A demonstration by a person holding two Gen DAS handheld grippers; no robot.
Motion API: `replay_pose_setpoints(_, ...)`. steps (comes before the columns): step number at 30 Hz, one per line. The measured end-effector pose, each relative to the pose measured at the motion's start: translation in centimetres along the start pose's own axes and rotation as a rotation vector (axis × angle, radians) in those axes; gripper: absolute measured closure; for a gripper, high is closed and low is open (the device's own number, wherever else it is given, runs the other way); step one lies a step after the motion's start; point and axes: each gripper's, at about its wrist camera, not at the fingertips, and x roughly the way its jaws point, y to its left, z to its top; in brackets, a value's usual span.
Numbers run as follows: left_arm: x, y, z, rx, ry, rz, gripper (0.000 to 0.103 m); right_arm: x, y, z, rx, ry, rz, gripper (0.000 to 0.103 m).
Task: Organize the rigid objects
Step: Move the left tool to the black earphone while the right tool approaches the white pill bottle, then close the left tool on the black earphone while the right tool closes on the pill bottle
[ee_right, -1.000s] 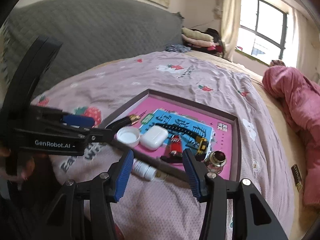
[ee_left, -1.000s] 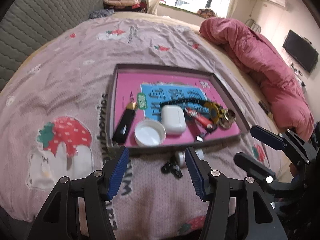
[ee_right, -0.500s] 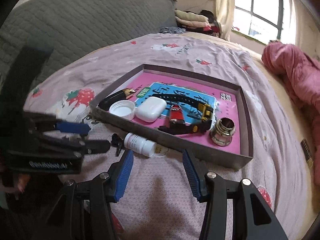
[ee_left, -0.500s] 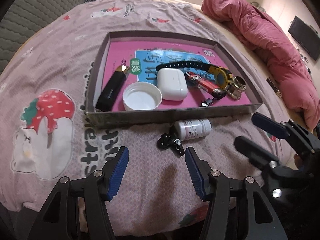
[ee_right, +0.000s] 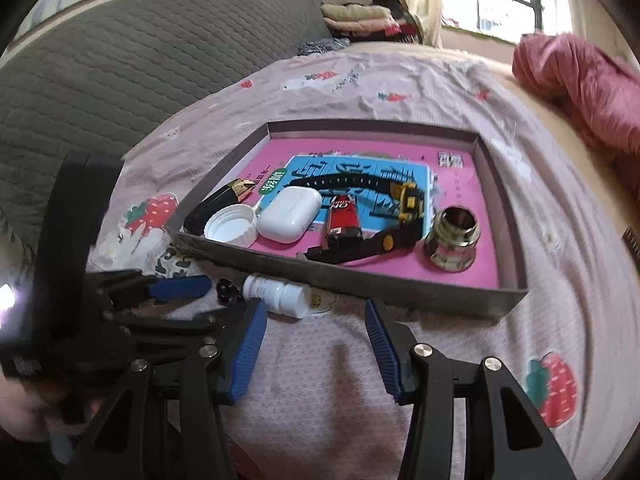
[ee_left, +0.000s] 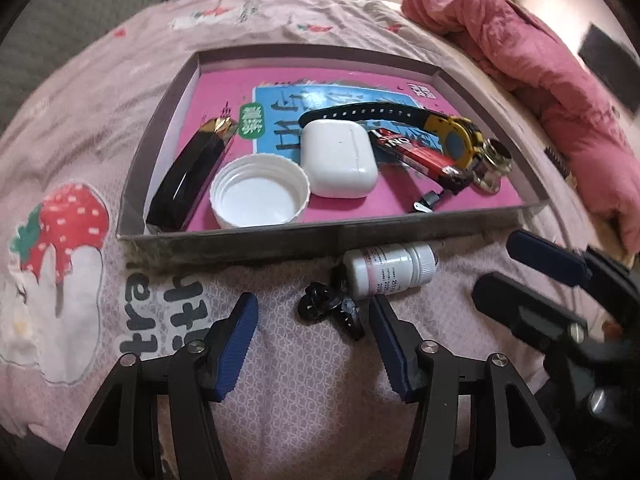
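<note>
- A small white plastic pill bottle (ee_left: pixel 390 270) lies on its side on the pink strawberry-print bedsheet (ee_left: pixel 296 364), just outside the near wall of the tray.
- A small black clip-like object (ee_left: pixel 326 308) lies just beside the bottle's base, also on the sheet.
- The left gripper (ee_left: pixel 313 344) hovers above the sheet with its blue-padded tongs wide apart, holding nothing; the black object sits between and slightly ahead of its tips.
- The right gripper (ee_right: pixel 316 346) also has its tongs wide and empty, near the bottle.
- The shallow grey cardboard tray with a pink printed floor (ee_left: pixel 280 242) holds a white screw cap (ee_left: pixel 260 196), a white earbud case (ee_left: pixel 340 158), a black and gold lipstick tube (ee_left: pixel 188 176), a red lighter (ee_left: pixel 416 154), a black and yellow wristwatch (ee_left: pixel 454 140) and a brass threaded fitting (ee_left: pixel 494 166).
- A rumpled pink quilt (ee_left: pixel 540 56) lies well apart at the right.
</note>
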Motion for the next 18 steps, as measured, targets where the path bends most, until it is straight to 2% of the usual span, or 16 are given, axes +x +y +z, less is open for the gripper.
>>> replay_pose_setpoints(2,0.1,-0.1,-0.1,0.026,0.006,0.017,0.053,0.4,-0.3,0.1,0.042,0.014,0.015,0.052)
replay_pose_setpoints(5,-0.1,0.4,-0.1,0.028,0.005,0.002,0.060,0.9,-0.2,0.1,0.072,0.028,0.013,0.052)
replay_pose_setpoints(6,-0.1,0.6,-0.1,0.027,0.004,-0.005,0.064,1.1,-0.2,0.1,0.072,0.031,0.010,0.052)
replay_pose_setpoints(7,-0.2,0.9,-0.1,0.029,-0.001,-0.002,0.076,1.1,-0.1,0.1,0.071,0.036,0.006,0.052)
replay_pose_setpoints(8,-0.3,1.2,0.0,0.028,-0.011,0.005,0.081,1.3,0.0,0.0,0.071,0.042,0.002,0.052)
replay_pose_setpoints(12,0.0,3.0,0.2,-0.046,-0.007,-0.070,0.083,1.6,0.5,-0.1,0.073,0.061,0.002,0.052)
replay_pose_setpoints(18,0.3,3.1,0.3,-0.031,-0.007,-0.099,0.082,2.1,1.7,0.0,0.079,0.080,0.007,0.052)
